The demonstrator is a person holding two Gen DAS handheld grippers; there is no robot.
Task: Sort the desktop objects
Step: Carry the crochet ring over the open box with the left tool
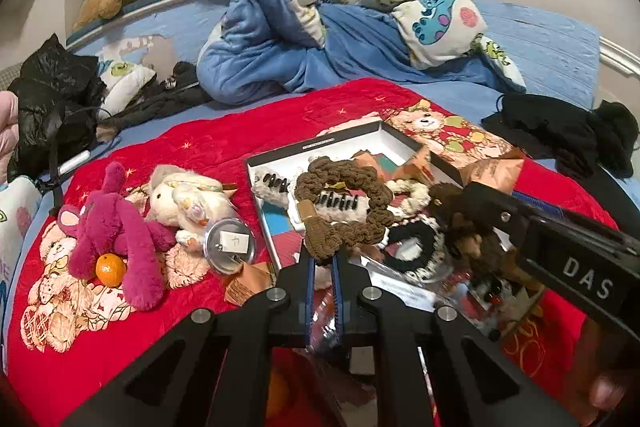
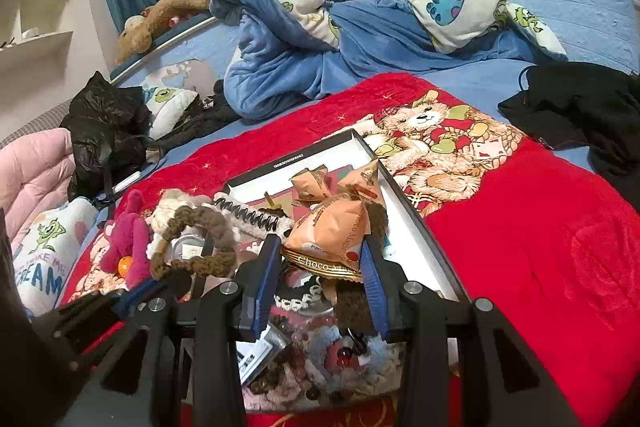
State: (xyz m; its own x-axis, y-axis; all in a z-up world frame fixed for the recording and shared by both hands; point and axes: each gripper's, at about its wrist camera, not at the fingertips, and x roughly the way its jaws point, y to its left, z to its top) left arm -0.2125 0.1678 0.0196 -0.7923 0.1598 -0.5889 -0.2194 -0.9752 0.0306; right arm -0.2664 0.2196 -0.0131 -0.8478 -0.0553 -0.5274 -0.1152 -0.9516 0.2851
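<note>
My left gripper [image 1: 323,261] is shut on the lower edge of a brown braided scrunchie [image 1: 344,211], which it holds up over the black-rimmed white box [image 1: 320,143]. The right wrist view shows that scrunchie [image 2: 192,239] at the lower left. My right gripper [image 2: 320,265] is shut on an orange snack packet [image 2: 332,231] marked "Choco", above the box [image 2: 404,219]. In the left wrist view the right gripper's black body [image 1: 560,239] comes in from the right. The box holds more orange packets [image 2: 312,183], a toothed hair clip [image 1: 332,205] and a black scrunchie [image 1: 412,243].
On the red blanket [image 2: 540,247], left of the box, lie a magenta plush [image 1: 116,223], a mandarin [image 1: 110,269], a white plush [image 1: 188,199] and a round clear badge [image 1: 230,241]. Behind is a blue quilt [image 1: 280,59]. Black clothes [image 2: 580,107] lie at right.
</note>
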